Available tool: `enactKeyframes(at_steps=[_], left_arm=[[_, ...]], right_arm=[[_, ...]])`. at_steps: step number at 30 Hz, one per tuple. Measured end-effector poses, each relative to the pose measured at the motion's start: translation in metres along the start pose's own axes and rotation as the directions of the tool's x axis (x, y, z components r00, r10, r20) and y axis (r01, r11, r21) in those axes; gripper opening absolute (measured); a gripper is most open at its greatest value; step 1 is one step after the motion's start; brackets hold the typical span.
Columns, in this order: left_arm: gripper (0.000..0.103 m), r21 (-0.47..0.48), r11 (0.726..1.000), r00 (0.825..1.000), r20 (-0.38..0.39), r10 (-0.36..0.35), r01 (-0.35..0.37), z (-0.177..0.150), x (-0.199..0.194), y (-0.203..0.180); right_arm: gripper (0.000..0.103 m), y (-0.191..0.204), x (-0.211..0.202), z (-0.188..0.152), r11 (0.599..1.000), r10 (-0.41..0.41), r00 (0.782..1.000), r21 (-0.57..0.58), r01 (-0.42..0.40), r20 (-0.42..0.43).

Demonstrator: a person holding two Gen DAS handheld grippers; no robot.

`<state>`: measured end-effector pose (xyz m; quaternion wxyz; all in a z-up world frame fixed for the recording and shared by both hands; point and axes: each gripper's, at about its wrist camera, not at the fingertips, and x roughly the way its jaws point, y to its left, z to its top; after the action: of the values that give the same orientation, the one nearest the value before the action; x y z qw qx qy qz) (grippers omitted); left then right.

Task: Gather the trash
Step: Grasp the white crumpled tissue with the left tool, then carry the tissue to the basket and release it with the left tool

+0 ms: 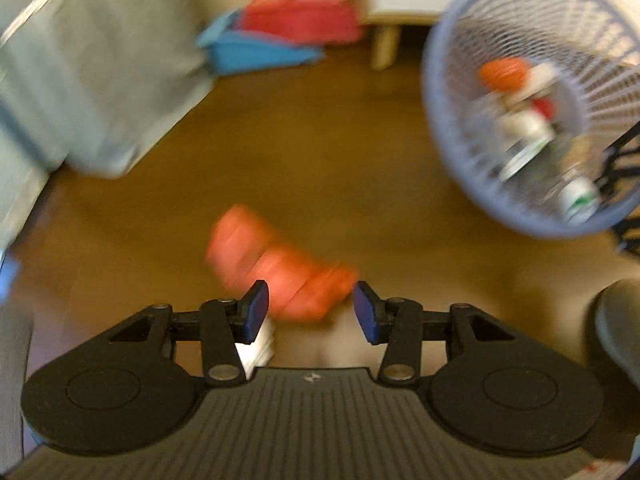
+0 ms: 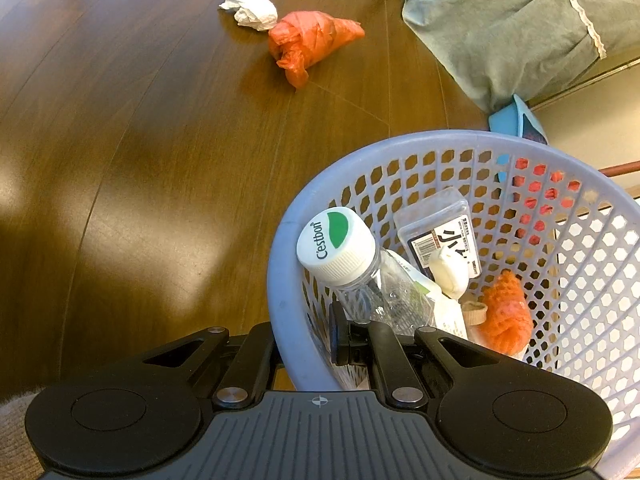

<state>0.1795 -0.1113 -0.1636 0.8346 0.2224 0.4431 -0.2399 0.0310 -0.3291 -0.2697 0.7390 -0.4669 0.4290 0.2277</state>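
The left tool (image 1: 310,306) hangs low over the wooden floor (image 1: 320,168) with its blue-padded jaws spread wide, and the crumpled orange plastic bag (image 1: 276,264) lies on the floor just ahead of the gap, its near end between the two pads (the view is motion-blurred, so I cannot tell whether either pad touches it). A bit of white paper (image 1: 256,346) shows beneath the left pad.

The right tool (image 2: 308,340) is clamped on the rim of the lavender mesh wastebasket (image 2: 280,280), one finger outside the wall and one inside. Inside the basket lie a clear C'estbon water bottle (image 2: 360,276) with a white cap, a flat barcoded packet (image 2: 440,228), a small white wad (image 2: 450,274) and a piece of orange netting (image 2: 506,320).

From the right wrist view, the same orange bag (image 2: 312,42) sits on the floor well apart from the basket, with a crumpled white tissue (image 2: 250,8) touching or just beside it. A grey-green bed cover (image 2: 520,28) hangs at the right. In the left view, red and blue bags (image 1: 280,28) rest on the floor beyond.
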Motion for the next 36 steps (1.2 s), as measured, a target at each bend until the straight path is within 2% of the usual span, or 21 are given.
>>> enactKeyframes(at_steps=[2,4,9,18,24,28,29,30,33,36], left_arm=[[0.043,-0.040,0.999,0.999,-0.037,0.027,-0.029,-0.018,0.003,0.015],[0.045,-0.041,0.997,0.996,-0.063,0.068,-0.070,-0.032,0.007,0.022],[0.046,-0.056,0.994,0.993,-0.083,0.085,-0.089,-0.046,0.026,0.032],[0.046,0.137,0.983,0.982,-0.127,0.139,-0.121,-0.059,0.065,0.024],[0.044,0.170,0.976,0.979,-0.128,0.160,-0.137,-0.061,0.090,0.022],[0.038,0.173,0.976,0.976,-0.146,0.159,-0.133,-0.060,0.103,0.023],[0.034,0.168,0.977,0.976,-0.151,0.159,-0.133,-0.061,0.105,0.025],[0.024,0.150,0.979,0.974,-0.160,0.158,-0.134,-0.061,0.107,0.026],[0.013,0.105,0.985,0.974,-0.168,0.155,-0.138,-0.063,0.105,0.028],[0.011,0.105,0.984,0.972,-0.176,0.158,-0.141,-0.063,0.094,0.023]], right_arm=[[0.005,0.001,0.001,0.000,1.000,-0.001,1.000,-0.004,0.001,-0.004],[0.004,0.000,-0.001,0.001,1.000,-0.001,1.000,-0.006,0.001,-0.007],[0.004,0.002,-0.005,0.000,1.000,-0.002,1.000,-0.012,0.002,-0.013],[0.004,0.003,-0.005,-0.002,1.000,-0.003,1.000,-0.030,0.002,-0.016],[0.004,0.004,-0.005,-0.003,1.000,-0.004,1.000,-0.030,0.004,-0.016],[0.005,0.005,-0.005,-0.003,1.000,-0.004,1.000,-0.030,0.004,-0.017],[0.005,0.005,-0.005,-0.003,1.000,-0.004,1.000,-0.030,0.004,-0.017],[0.005,0.005,-0.005,-0.003,1.000,-0.005,1.000,-0.030,0.004,-0.018],[0.005,0.004,-0.005,-0.003,1.000,-0.004,1.000,-0.028,0.004,-0.017],[0.005,0.004,-0.006,-0.003,1.000,-0.004,1.000,-0.026,0.004,-0.016]])
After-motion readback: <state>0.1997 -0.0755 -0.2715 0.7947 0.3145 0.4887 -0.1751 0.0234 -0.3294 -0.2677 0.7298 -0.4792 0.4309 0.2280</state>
